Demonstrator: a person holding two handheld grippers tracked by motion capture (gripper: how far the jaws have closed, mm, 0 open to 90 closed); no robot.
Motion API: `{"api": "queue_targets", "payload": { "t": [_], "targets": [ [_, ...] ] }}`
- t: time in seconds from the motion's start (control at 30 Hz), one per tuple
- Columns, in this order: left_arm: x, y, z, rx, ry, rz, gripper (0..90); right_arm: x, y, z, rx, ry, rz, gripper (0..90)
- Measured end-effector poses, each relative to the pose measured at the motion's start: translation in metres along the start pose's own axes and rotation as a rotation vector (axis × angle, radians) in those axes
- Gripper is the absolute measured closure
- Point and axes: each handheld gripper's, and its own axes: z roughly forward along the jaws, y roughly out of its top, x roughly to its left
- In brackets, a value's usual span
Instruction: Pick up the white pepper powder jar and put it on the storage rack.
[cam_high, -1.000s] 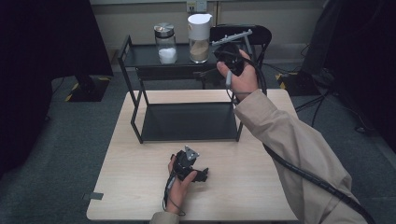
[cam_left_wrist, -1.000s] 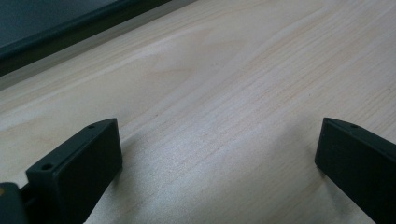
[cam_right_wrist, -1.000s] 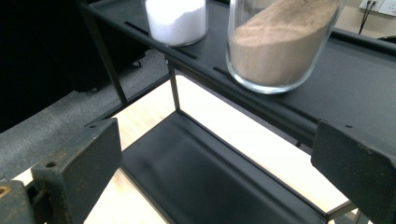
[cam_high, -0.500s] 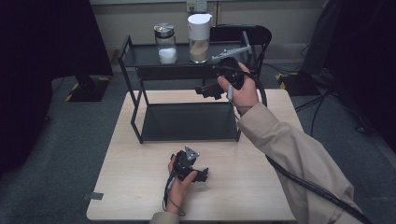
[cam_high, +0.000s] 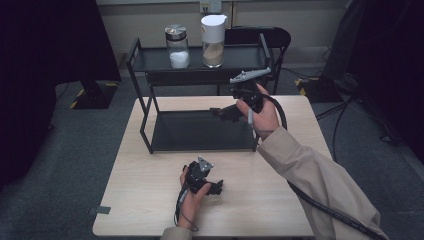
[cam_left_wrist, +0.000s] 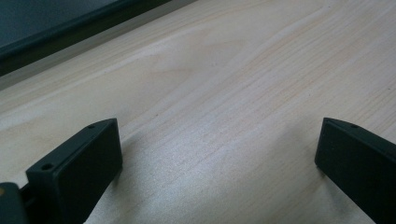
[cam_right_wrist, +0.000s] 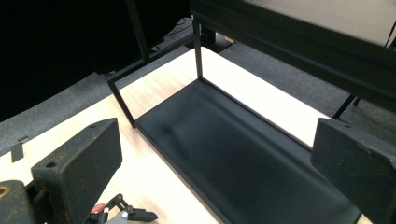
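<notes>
Rack (cam_high: 200, 131) under right gripper (cam_high: 218, 111), jars (cam_high: 177, 46) up top

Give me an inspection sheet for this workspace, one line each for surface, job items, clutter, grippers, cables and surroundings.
Surface: light wooden table, bare around the rack.
Job's things: black two-tier rack on the table; its upper shelf holds a glass jar of white powder and a white-lidded container of tan powder; lower shelf empty.
Clutter: nothing seen.
Grippers: left gripper rests low on the table, jaws open; right gripper is held over the lower shelf's right end, jaws open, holding nothing.
Cables: a black cable trails from the right gripper along the sleeve; more cables lie on the floor at right.
Surroundings: grey carpet, black chair behind the rack.
</notes>
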Motion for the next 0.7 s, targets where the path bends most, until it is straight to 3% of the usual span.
{"api": "queue_targets", "payload": {
  "t": [0.7],
  "targets": [
    [0.0,0.0,0.0,-0.001,0.001,-0.001,0.0,-0.006,-0.043,0.014,0.025,0.021,0.03,1.0]
  ]
}}
